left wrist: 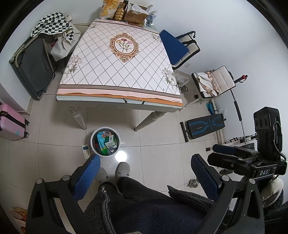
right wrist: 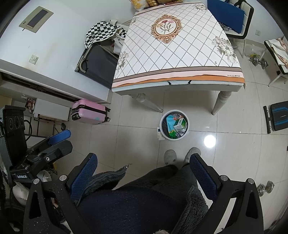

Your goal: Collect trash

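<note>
Both cameras look down from standing height at a pale tiled floor (left wrist: 162, 129). The left gripper (left wrist: 145, 172) has its two blue-padded fingers spread wide apart with nothing between them. The right gripper (right wrist: 144, 171) is the same: fingers wide apart and empty.

A small round white trash bin (left wrist: 105, 142) stands on the floor just in front of the near edge of a rectangular table with a white diamond-pattern floral cloth (left wrist: 118, 61), between its two near legs. The bin holds a green-and-white carton (left wrist: 110, 143), a teal wrapper (left wrist: 100, 141) and other mixed packaging. A small white-and-blue box (left wrist: 86, 150) lies on the floor touching the bin's left side.

The person's grey fuzzy slippers (left wrist: 122, 170) stand just short of the bin. A pink hard-shell suitcase (left wrist: 11, 124) sits at the left, well apart from the bin. Cardboard boxes and snack packets (left wrist: 126, 12) crowd the table's far edge.
</note>
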Motion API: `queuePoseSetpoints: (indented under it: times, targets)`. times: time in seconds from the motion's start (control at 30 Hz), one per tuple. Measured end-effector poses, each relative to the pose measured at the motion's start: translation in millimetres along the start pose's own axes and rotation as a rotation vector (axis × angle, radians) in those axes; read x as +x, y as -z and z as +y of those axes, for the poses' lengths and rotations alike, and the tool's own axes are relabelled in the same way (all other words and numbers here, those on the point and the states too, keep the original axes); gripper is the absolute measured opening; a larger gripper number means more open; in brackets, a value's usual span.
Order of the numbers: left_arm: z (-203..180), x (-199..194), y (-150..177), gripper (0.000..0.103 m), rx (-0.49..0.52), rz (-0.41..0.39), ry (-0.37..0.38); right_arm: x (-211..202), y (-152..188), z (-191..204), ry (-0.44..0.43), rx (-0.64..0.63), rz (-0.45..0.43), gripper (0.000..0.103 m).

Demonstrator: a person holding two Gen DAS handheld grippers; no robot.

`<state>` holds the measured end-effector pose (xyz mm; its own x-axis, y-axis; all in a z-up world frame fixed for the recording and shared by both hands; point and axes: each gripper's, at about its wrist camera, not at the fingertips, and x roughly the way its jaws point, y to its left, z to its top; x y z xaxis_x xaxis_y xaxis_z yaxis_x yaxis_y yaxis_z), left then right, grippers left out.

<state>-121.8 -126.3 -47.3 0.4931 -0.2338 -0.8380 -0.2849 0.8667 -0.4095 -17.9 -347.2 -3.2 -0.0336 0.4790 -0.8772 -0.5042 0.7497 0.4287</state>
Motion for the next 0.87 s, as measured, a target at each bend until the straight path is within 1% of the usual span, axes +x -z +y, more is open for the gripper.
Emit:
queuePoseSetpoints:
  times: [0.73,0.87]
  targets:
    - [1.0,-0.9,-1.2,0.103,-0.001,-0.005,-0.003,-0.9,-1.7,-1.5,-0.005,0.007,-0.001,0.103]
    - [0.5,-2.0,-4.3,0.103,0.0,-0.005,0.006,-0.9,-2.9,-2.7,-0.004,0.008,0.001,0.103]
